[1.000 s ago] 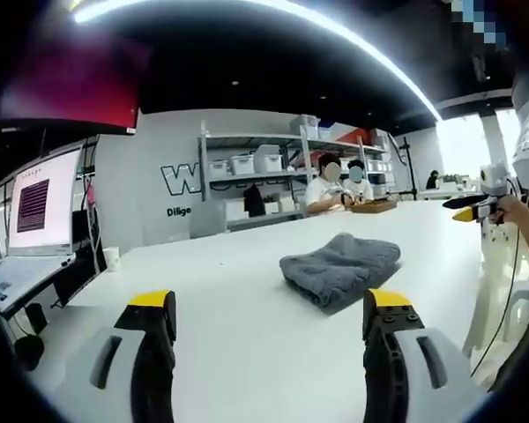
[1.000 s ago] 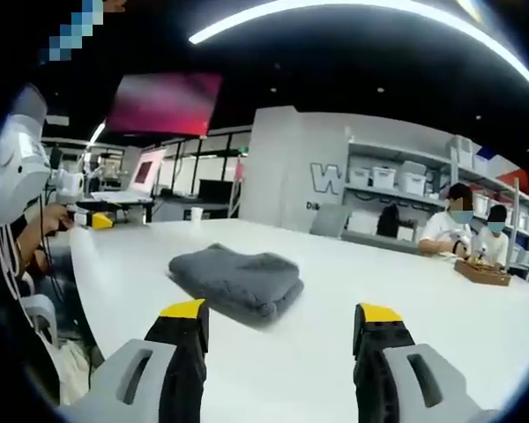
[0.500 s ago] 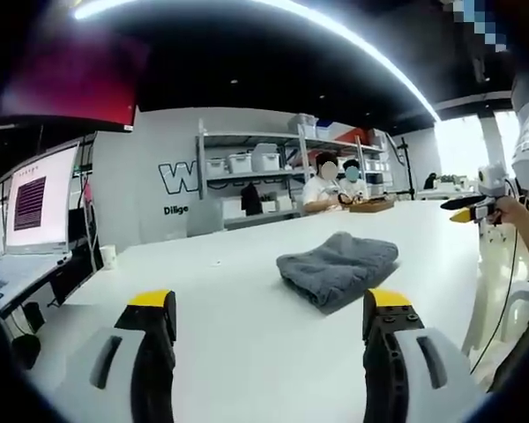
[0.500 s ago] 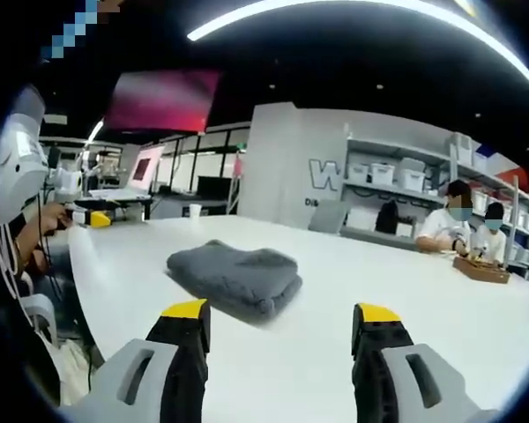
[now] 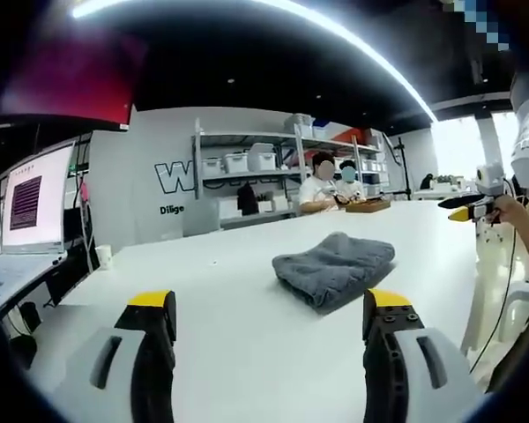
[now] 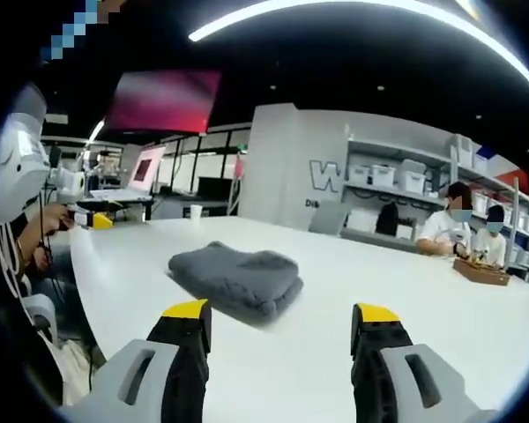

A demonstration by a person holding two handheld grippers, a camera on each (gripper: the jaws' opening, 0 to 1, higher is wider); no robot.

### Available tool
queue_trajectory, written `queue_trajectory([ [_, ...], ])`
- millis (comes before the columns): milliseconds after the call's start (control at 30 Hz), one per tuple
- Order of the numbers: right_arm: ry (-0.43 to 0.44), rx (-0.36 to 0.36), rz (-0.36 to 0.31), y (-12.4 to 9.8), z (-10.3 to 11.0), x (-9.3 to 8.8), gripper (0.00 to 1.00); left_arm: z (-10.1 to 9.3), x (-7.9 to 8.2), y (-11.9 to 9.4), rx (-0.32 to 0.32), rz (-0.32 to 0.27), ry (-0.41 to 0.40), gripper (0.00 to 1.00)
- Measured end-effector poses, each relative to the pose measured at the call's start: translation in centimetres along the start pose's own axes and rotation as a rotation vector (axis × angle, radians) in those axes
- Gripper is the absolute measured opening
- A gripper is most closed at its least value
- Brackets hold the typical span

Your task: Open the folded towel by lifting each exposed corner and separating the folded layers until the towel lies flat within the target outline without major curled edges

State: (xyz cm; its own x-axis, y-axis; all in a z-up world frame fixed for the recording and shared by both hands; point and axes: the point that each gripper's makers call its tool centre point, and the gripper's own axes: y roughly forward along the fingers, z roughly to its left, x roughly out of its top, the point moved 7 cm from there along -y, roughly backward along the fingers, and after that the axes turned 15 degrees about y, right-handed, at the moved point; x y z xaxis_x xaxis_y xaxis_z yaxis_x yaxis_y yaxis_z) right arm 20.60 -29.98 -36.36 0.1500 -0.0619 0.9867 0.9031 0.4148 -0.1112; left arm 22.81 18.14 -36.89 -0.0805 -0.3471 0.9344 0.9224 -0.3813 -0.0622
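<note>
A broad, smooth white table [image 5: 247, 291] spread beneath both tools. On it a soft grey towel [image 5: 333, 269], folded into a thick plush pad, lay at one o'clock of the left gripper [image 5: 269, 322] and eleven o'clock of the right gripper [image 6: 282, 330]. Both hovered level, jaws spread wide, grasping nothing. Two seated people [image 6: 467, 233] worked behind.

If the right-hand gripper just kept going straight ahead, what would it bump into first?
Probably the folded grey towel, or just its right end: it lies ahead, slightly left of centre between the right gripper's open jaws. Depth is unclear, so it might skim bare white table instead.
</note>
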Motion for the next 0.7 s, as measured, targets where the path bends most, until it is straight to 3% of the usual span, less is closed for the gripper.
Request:
queue_trajectory([
  [67, -0.003, 0.0, -0.001, 0.02, 0.02, 0.03, 0.62, -0.05, 0.07, 0.06, -0.006, -0.008, -0.007, 0.86],
  [133, 0.002, -0.003, 0.002, 0.2, -0.01, -0.09, 0.62, -0.09, 0.52, 0.12, -0.012, -0.054, -0.046, 0.86],
  [267, 0.001, -0.002, 0.019, 0.32, 0.09, -0.35, 0.61, 0.01, 0.67, 0.05, -0.015, -0.069, -0.054, 0.85],
  [700, -0.004, -0.005, 0.028, 0.71, 0.1, -0.09, 0.59, 0.19, 0.19, 0.13, -0.01, -0.036, -0.05, 0.85],
])
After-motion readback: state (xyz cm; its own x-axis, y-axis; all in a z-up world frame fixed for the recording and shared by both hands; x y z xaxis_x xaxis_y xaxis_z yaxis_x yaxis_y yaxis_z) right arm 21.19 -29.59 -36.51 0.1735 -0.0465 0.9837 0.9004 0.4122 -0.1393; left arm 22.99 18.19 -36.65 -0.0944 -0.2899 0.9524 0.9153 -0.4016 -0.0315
